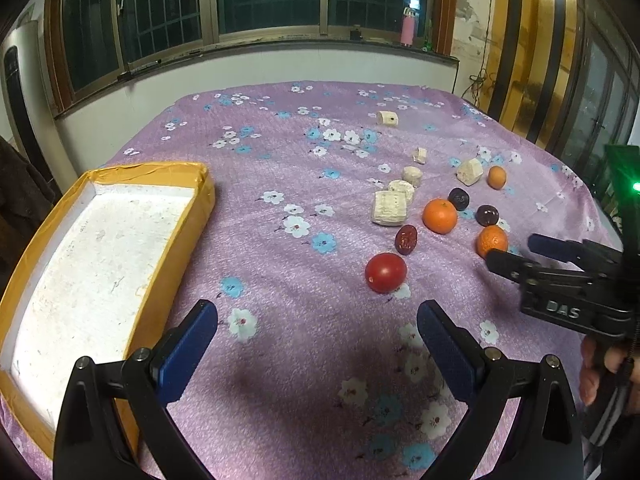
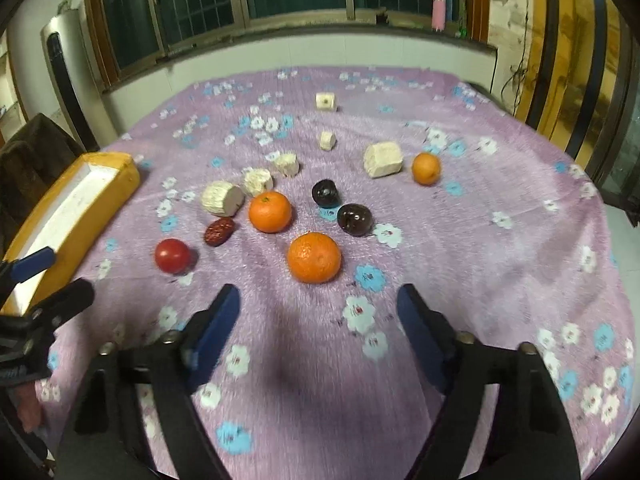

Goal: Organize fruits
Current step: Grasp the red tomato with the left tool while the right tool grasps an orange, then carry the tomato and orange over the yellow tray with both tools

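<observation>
A purple floral cloth point(image 2: 500, 272) carries scattered fruits, pale chunks and a tray point(image 1: 120, 240).

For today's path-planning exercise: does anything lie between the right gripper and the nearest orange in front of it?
Nothing visible does. The right gripper stands open with only bare purple cloth between its fingers and the nearest orange. The tomato lies off to the left.

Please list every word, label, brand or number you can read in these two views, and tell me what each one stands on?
"DAS": raised letters on the black body of the right tool, seen in the left wrist view.
Left tool body at the edge of the right wrist view: some raised marking, too blurred to read.
Pink bottle on the windowsill: no readable label.
Nothing else carries text.
</observation>
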A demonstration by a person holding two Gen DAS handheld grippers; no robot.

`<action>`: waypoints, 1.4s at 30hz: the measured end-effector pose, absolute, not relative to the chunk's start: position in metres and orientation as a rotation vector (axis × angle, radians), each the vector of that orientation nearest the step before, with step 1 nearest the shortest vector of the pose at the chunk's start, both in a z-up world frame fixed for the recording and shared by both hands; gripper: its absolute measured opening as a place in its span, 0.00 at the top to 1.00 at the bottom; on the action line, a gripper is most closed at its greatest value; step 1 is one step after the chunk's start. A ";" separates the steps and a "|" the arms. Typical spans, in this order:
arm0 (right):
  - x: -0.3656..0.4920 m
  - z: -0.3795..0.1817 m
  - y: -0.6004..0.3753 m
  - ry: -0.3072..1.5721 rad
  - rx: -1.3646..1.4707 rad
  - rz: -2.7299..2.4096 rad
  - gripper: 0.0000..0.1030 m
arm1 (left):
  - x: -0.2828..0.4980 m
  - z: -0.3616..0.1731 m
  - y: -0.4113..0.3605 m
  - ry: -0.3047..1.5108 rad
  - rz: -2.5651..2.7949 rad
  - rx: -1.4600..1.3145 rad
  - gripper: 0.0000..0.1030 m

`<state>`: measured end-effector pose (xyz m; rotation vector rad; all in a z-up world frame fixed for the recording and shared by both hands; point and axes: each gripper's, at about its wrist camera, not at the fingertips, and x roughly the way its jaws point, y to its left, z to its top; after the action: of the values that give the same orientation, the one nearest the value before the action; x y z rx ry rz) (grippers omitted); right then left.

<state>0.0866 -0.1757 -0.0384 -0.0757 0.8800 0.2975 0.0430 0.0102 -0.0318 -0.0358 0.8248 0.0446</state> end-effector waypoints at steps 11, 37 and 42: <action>0.116 -0.054 -0.169 0.929 -0.064 0.313 0.64 | 0.080 -0.049 -0.016 0.890 -0.001 -0.004 0.17; 0.102 -0.032 -0.187 0.798 0.041 0.374 0.64 | 0.051 -0.028 0.004 0.854 0.106 -0.029 0.71; 0.081 -0.019 -0.170 0.780 0.001 0.391 0.64 | 0.025 -0.017 0.030 0.822 0.135 -0.069 0.71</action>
<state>0.0808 -0.1702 -0.0192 0.0011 0.7801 0.3908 0.0248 0.0297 -0.0170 -0.0690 0.8215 0.1353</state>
